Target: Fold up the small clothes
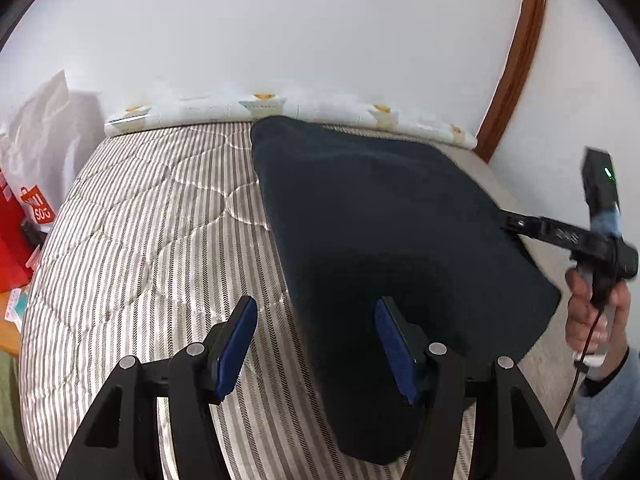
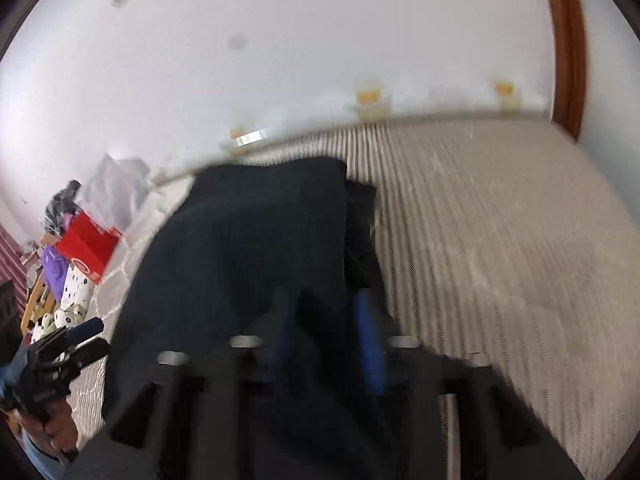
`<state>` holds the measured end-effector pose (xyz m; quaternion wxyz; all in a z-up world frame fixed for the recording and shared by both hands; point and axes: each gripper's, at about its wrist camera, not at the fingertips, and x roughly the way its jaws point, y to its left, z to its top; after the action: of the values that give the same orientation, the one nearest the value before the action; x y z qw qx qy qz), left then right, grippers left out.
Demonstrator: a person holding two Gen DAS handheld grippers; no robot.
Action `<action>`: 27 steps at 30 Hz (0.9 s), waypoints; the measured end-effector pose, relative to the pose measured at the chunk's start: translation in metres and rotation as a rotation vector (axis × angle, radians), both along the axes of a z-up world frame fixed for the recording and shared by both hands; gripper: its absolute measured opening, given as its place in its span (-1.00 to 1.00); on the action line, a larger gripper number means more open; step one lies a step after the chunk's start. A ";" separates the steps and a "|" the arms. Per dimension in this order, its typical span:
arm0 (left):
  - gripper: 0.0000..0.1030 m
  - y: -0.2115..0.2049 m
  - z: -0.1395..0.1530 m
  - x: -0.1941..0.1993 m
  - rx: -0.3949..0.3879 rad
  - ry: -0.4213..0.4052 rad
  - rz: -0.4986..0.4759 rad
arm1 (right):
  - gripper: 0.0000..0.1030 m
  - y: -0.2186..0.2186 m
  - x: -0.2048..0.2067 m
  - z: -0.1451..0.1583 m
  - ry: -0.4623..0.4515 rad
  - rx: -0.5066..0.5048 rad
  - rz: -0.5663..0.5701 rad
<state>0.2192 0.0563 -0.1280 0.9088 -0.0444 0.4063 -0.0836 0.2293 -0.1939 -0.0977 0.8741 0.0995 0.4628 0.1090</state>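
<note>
A dark navy garment point(image 1: 384, 232) lay spread on a striped quilted mattress point(image 1: 152, 232), reaching from the far edge by the wall toward the near side, its left border running diagonally across the stripes. The left hand-held gripper point(image 1: 316, 344) hung over the garment's near left border with its blue pads point(image 1: 236, 344) spread wide, one over bare mattress and one over cloth, gripping nothing. The right hand-held gripper point(image 2: 328, 340), held by the person's right hand point(image 1: 596, 312), met the garment's right edge; its own blurred view showed the blue pads fairly close together with dark cloth around them, though whether they pinched the fabric could not be told. Judging by the layout, the step in hand was taking up both side edges for a fold, which would go best with each gripper taking only the top layer near a corner, both lifting level and the cloth laid over without dragging the layer beneath. A narrower dark layer point(image 2: 360, 224) showed along the garment's right side in the right wrist view. The mattress offered open room on the left and on the right, while a patterned strip point(image 1: 280, 108) and the white wall point(image 1: 280, 20) closed off the far side; a red box point(image 2: 88, 248) and soft toys point(image 2: 68, 300) sat off the bed's left edge.
</note>
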 end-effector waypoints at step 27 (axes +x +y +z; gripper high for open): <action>0.19 0.018 0.007 0.077 -0.008 0.003 0.003 | -0.37 0.013 0.122 -0.002 0.101 0.017 -0.034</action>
<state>0.2960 0.0740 -0.1212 0.9081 -0.0489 0.4074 -0.0836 0.3509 -0.1810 -0.0995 0.8504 0.1203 0.5037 0.0929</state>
